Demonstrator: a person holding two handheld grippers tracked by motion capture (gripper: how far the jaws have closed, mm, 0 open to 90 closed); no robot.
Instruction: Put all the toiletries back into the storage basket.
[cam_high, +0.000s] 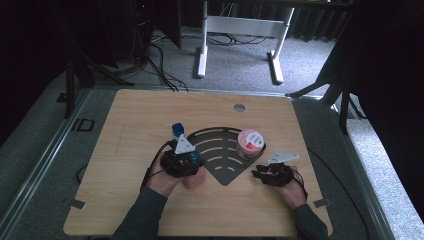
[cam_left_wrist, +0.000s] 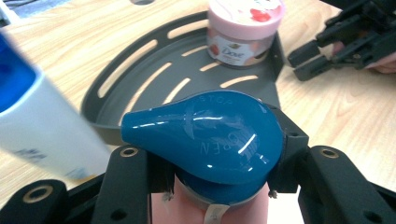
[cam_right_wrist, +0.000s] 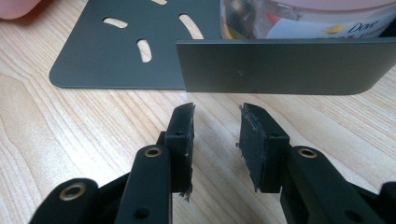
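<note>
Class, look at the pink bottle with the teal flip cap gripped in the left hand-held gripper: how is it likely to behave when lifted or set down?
The pink bottle is tall and narrow, so it may tip if set down carelessly. Its glossy teal cap looks slippery, though the left hand-held gripper clamps just below the cap, which probably steadies it. It is likely plastic, hence rigid and fairly light.

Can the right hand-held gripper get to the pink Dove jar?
Probably yes. The right hand-held gripper is open and empty, just outside the tray wall; the jar stands right behind it, so reaching over the wall looks possible.
</note>
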